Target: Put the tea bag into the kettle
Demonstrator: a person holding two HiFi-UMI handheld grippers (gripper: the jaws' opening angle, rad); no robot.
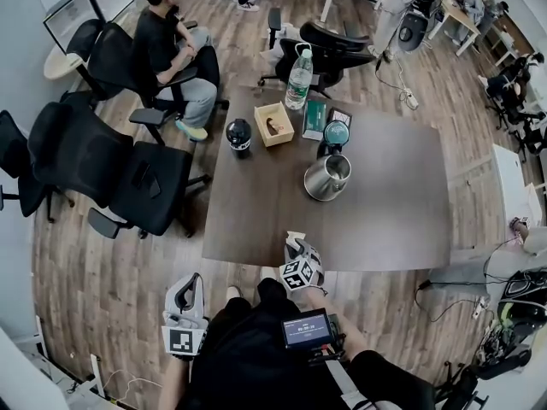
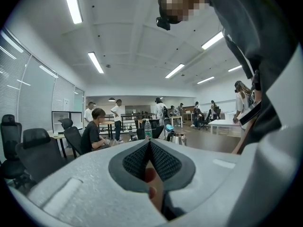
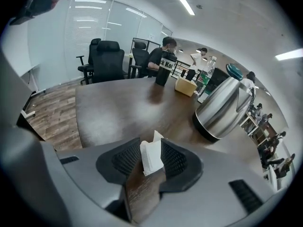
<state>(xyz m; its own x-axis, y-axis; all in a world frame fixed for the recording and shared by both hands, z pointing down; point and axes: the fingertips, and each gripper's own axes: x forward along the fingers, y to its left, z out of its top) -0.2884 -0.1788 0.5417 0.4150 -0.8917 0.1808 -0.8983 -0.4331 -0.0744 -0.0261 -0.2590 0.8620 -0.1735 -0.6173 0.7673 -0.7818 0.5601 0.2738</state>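
A white tea bag (image 3: 151, 159) stands on the dark table (image 1: 376, 220) between the jaws of my right gripper (image 3: 150, 144), close to the near edge. The jaws are apart, with a gap on the left side of the bag. In the head view the bag (image 1: 296, 237) pokes out just ahead of that gripper (image 1: 297, 246). The steel kettle (image 1: 327, 176) stands further in on the table with its top open and its teal lid (image 1: 337, 131) raised; it is to the right ahead in the right gripper view (image 3: 222, 110). My left gripper (image 1: 193, 282) hangs off the table at lower left, pads (image 2: 161, 160) together.
At the table's far side stand a water bottle (image 1: 298, 79), a small wooden box (image 1: 273, 124), a black cup (image 1: 238, 135) and a green packet (image 1: 314, 120). Black office chairs (image 1: 145, 186) crowd the left side, and a person (image 1: 167, 49) sits beyond them.
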